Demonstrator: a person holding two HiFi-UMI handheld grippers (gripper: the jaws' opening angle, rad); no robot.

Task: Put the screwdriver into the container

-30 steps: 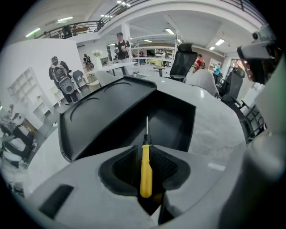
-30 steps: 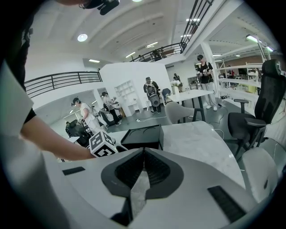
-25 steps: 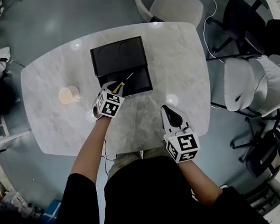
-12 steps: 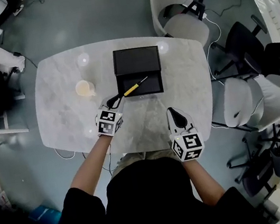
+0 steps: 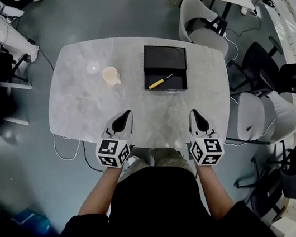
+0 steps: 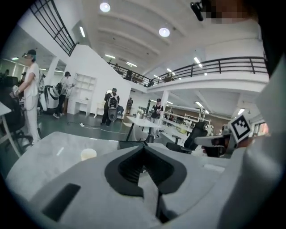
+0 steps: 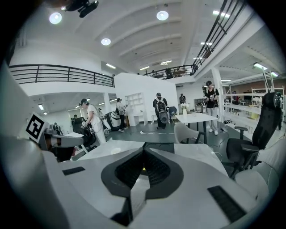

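Black-and-white square markers are shown on the cube of the left gripper (image 5: 127, 114) and of the right gripper (image 5: 194, 113); a marker on the right gripper's cube is also caught at the right of the left gripper view.

The screwdriver (image 5: 156, 83), with a yellow handle, is seen lying inside the black container (image 5: 167, 58), along its near side, with the shaft pointed right and away. The container is set near the far right edge of the marble table (image 5: 83, 106). A pale cup (image 5: 110, 75) is placed left of the container, apart from it. A wide strip of bare tabletop is left between the container and both grippers. Chairs (image 5: 202, 23) are crowded against the table's right side.

Both grippers are held over the table's near edge, well apart from each other and pointed away from the body, with the forearms stretched forward. The left gripper is angled slightly right. In each gripper view the jaws are pressed together at the tips, with nothing pinched between them.
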